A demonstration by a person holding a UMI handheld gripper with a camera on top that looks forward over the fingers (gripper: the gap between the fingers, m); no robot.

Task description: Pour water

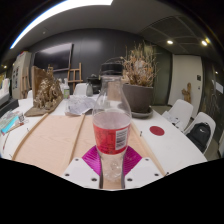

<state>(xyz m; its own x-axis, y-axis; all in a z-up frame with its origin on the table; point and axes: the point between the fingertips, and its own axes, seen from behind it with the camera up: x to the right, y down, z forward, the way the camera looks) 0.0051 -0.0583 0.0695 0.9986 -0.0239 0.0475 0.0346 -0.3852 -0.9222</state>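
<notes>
- Gripper (112, 168) is being seen from its own camera, the only view supplied; its two white fingers are being shown at the bottom, with the magenta pads (96, 158) on their inner faces.
- Fingers are being pressed against the lower body of a clear plastic bottle (111, 125) from both sides, so the bottle is being pinched between them.
- Bottle is being held upright, or very nearly so; a red label (111, 134) is being carried around its middle, and its clear neck is being shown rising above that label.
- Whether water is being held inside the bottle cannot be told from this view.
- A round white table (178, 143) with a pale wooden panel (55, 140) is being seen beneath and beyond the bottle.
- A small red round item (156, 130) is being seen lying on the white surface, to the right of the bottle and apart from it.
- Clear glassware (84, 101) is being seen standing on the table beyond the bottle, to its left; individual pieces cannot be told apart.
- A dark planter (138, 96) with dried stems is being seen further back on the right, and a cone-shaped dried arrangement (45, 92) is being seen on the left.
- White chairs (198, 128) are being seen at the right side of the table.
</notes>
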